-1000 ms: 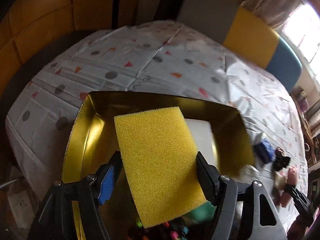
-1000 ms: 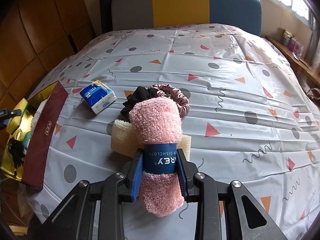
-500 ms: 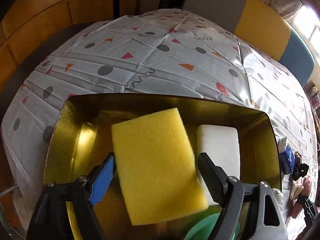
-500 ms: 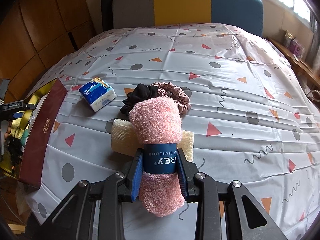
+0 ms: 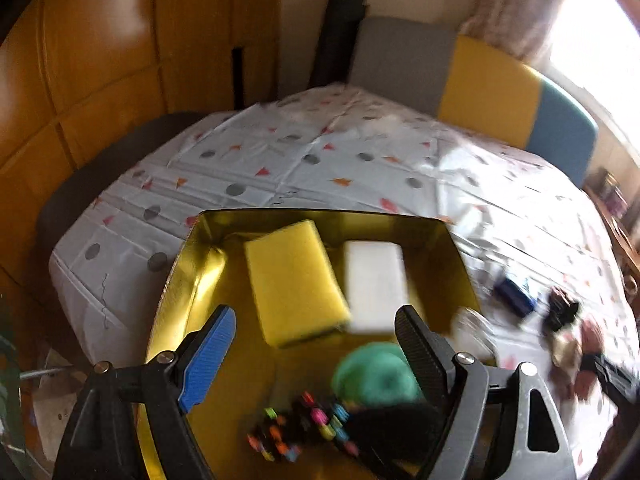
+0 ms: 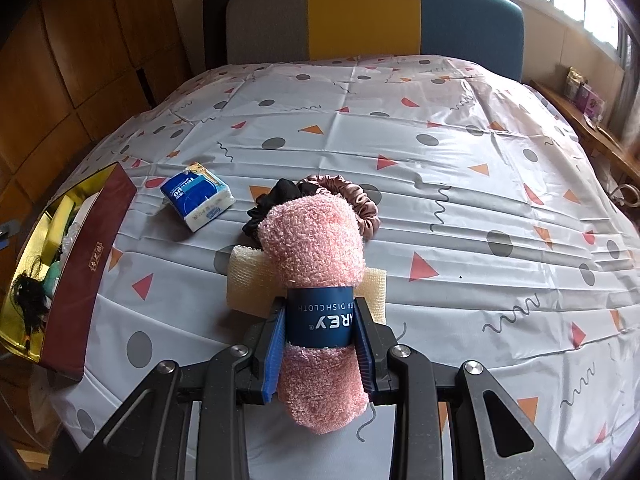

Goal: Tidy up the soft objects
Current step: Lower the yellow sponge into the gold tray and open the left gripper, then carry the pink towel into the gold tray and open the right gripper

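Patterned with grey dots, orange and red triangles and black squiggles, a glossy white tablecloth (image 6: 460, 184) covers the table, with wood panelling and a grey, yellow and blue chair back (image 6: 372, 16) behind.

Between the right gripper (image 6: 320, 344) jaws sits a rolled pink dishcloth (image 6: 312, 248), clamped at its navy paper band, which reads upside down "DISHCLOTH" and part of a brand, "AREY". Under the roll, just past the jaws, lies a cream mesh sponge (image 6: 248, 280); beyond it are a black scrunchie (image 6: 276, 196) and a dusty-pink scrunchie (image 6: 352, 196), touching. Ahead and left lies a blue-and-white tissue pack (image 6: 198, 200), its print too small to read.

The left gripper (image 5: 316, 340) jaws stand wide apart, holding nothing. Ahead of them, inside a gold-lined box (image 5: 192, 272), a yellow sponge (image 5: 294, 280) lies flat beside a white sponge (image 5: 376, 284). Nearer the right-hand jaw sits something green and round (image 5: 372, 376), blurred.
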A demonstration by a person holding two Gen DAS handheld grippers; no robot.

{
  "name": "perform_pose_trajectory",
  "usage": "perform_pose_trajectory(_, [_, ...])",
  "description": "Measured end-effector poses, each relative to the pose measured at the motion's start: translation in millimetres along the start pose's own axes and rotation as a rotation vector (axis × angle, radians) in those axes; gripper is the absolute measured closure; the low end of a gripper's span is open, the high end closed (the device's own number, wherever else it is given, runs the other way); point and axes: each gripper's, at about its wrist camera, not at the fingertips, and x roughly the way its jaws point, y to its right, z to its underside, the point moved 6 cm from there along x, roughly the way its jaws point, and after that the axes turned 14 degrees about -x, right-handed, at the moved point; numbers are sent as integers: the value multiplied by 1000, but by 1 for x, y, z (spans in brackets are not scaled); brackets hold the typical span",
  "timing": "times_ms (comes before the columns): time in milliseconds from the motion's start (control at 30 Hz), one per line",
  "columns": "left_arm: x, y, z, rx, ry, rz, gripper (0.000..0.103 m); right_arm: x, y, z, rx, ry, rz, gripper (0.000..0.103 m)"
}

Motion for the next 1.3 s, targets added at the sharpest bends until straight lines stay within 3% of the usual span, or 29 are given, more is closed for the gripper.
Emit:
perform_pose_trajectory(167, [-30, 22, 31, 69, 47, 40, 20, -3, -1, -1, -2, 12, 1, 71])
perform_pose_trajectory(467, [-48, 43, 66, 139, 47, 71, 20, -6, -6, -3, -14, 29, -9, 71])
perform_pose_trajectory(933, [-55, 36, 74, 140, 37, 92, 20, -3, -11, -1, -8, 20, -25, 71])
perform_pose_trajectory(1133, [-53, 26, 75, 123, 26, 93, 20, -24, -18, -14, 14, 74, -25, 71])
perform_pose_trajectory(1300, [-55, 6, 68, 64, 39, 86, 20, -48, -47, -42, -25, 133, -52, 71])
